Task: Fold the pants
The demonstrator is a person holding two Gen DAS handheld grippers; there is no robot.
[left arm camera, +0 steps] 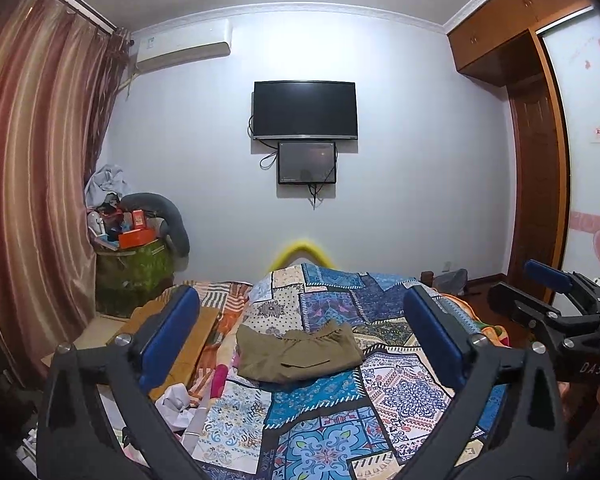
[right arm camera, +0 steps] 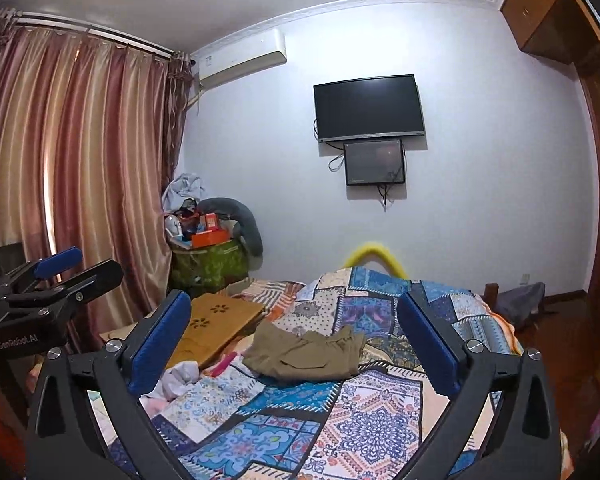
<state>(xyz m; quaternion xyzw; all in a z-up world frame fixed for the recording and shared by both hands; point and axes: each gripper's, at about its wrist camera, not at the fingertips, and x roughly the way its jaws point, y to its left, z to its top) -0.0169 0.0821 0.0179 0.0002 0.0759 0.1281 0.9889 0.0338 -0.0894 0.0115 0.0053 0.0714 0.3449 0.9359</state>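
The pants (left arm camera: 298,354) lie bundled on the bed (left arm camera: 320,412), straight ahead of both tools and a little below them, long axis running left to right. The left hand-held gripper (left arm camera: 300,332) and the right hand-held gripper (right arm camera: 294,336) each stand spread wide with nothing between the pads. Neither looks clearly nearer; each frames the bundle between its fingers.

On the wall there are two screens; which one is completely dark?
The larger upper screen is fully black. The smaller lower screen, hanging directly under it, looks grey with a faint image.
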